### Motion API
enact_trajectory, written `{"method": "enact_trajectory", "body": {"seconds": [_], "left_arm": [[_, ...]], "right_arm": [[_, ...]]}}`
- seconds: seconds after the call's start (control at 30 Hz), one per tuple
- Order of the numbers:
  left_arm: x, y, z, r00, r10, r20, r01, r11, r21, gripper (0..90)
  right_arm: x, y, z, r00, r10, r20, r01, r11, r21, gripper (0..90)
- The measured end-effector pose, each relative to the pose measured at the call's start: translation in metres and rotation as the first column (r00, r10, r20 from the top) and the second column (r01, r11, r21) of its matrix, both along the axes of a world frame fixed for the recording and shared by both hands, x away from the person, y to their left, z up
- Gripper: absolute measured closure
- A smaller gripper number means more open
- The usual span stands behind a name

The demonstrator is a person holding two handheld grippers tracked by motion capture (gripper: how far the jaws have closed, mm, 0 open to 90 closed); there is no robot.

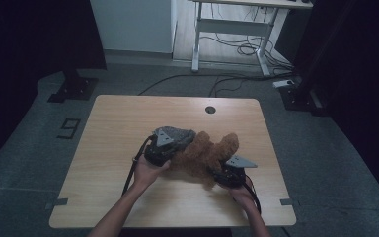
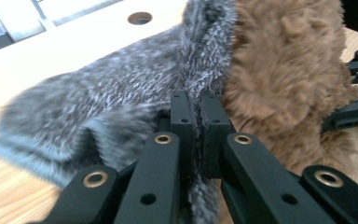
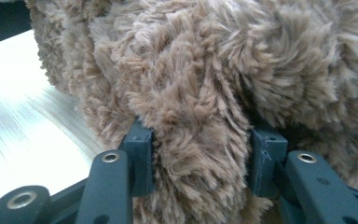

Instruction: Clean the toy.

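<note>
A brown plush toy (image 1: 208, 149) lies in the middle of the wooden table (image 1: 118, 123), and a grey fuzzy cloth (image 1: 176, 133) rests against its left side. My left gripper (image 1: 171, 144) comes in from the left. In the left gripper view its jaws (image 2: 195, 105) are pressed together on a fold of the grey cloth (image 2: 112, 93), right beside the brown plush toy (image 2: 284, 70). My right gripper (image 1: 218, 169) is at the toy's near right. There its jaws (image 3: 200, 154) squeeze a thick tuft of the brown fur (image 3: 223, 70).
A round cable hole (image 1: 210, 109) sits near the table's far edge. Behind the table stand a white desk frame (image 1: 237, 29) with cables on the floor and a dark stand base (image 1: 74, 89) at the left. Bare tabletop (image 3: 28, 107) lies to the toy's left in the right gripper view.
</note>
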State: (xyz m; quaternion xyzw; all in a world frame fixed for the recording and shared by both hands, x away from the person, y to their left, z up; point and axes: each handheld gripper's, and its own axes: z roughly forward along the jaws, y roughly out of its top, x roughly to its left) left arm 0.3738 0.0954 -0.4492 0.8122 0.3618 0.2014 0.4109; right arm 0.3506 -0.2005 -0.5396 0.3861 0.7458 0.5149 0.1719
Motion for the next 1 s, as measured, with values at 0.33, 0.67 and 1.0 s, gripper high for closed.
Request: {"method": "enact_trajectory", "body": {"seconds": [0.33, 0.67, 1.0], "left_arm": [[-0.006, 0.047, -0.012, 0.9951, 0.099, 0.008, -0.098, 0.9947, -0.029, 85.9], [0.004, 0.074, -0.018, 0.9838, 0.163, -0.075, -0.169, 0.9812, -0.092, 85.8], [0.030, 0.020, 0.033, 0.9950, 0.097, -0.023, -0.098, 0.9938, -0.053, 85.2]], "right_arm": [[0.000, 0.002, -0.001, 1.0000, -0.003, 0.007, 0.003, 1.0000, -0.006, 53.2], [0.003, 0.008, -0.003, 0.9996, -0.026, 0.014, 0.026, 0.9997, 0.000, 54.7], [0.012, 0.020, -0.005, 0.9981, -0.035, 0.051, 0.035, 0.9993, -0.012, 55.0]]}}
